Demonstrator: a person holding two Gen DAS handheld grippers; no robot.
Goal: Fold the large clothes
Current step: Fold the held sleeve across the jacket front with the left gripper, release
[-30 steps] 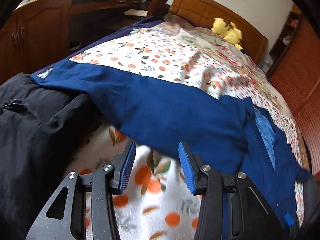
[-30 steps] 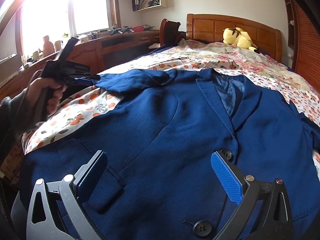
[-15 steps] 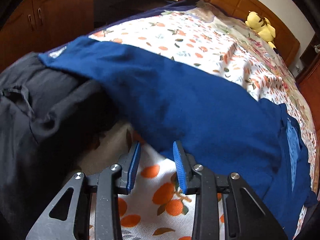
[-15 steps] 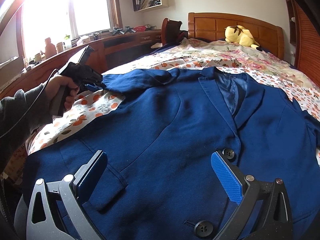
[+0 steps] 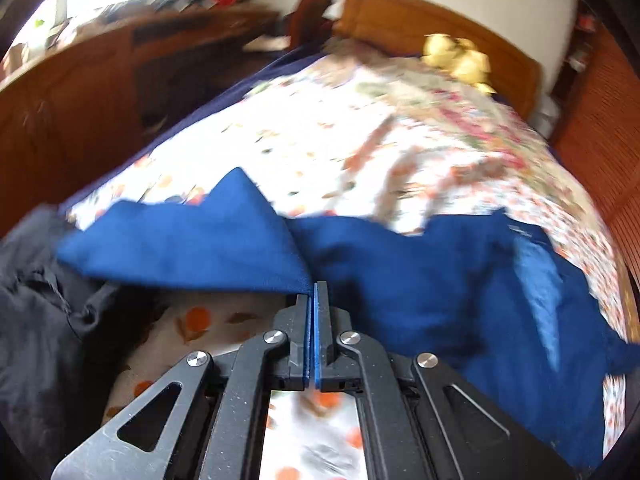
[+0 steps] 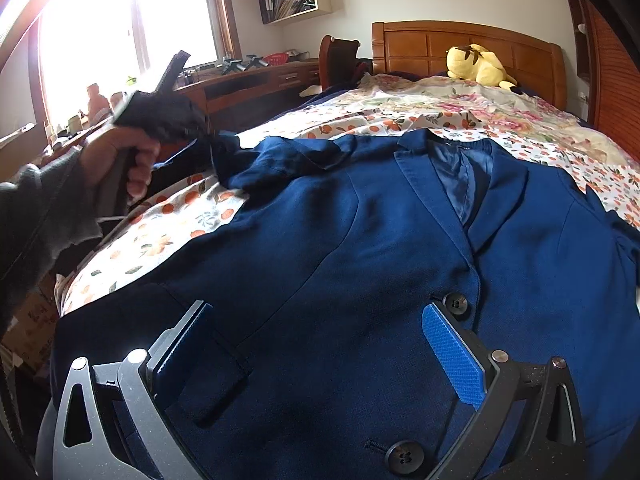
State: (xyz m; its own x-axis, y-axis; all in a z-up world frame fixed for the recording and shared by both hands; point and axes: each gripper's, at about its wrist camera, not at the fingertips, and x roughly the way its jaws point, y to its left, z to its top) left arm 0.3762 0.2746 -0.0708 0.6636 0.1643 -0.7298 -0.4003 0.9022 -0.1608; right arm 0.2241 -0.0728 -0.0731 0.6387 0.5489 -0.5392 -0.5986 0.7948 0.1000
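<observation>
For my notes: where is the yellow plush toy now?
In the right wrist view, the yellow plush toy lies upper right, against the wooden headboard.

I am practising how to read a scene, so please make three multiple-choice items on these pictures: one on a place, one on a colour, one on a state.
1. Where does the yellow plush toy lie?
A. by the headboard
B. on the desk
C. on the floor

2. What colour is the jacket?
A. grey
B. dark blue
C. red

3. How is the left gripper?
A. wide open
B. shut on the jacket's sleeve
C. lying on the bed

Key: 1 A, the toy rests at the bed's far end against the wood. 2 B, the cloth is navy throughout. 3 B, the pads meet at the sleeve's edge.
</observation>
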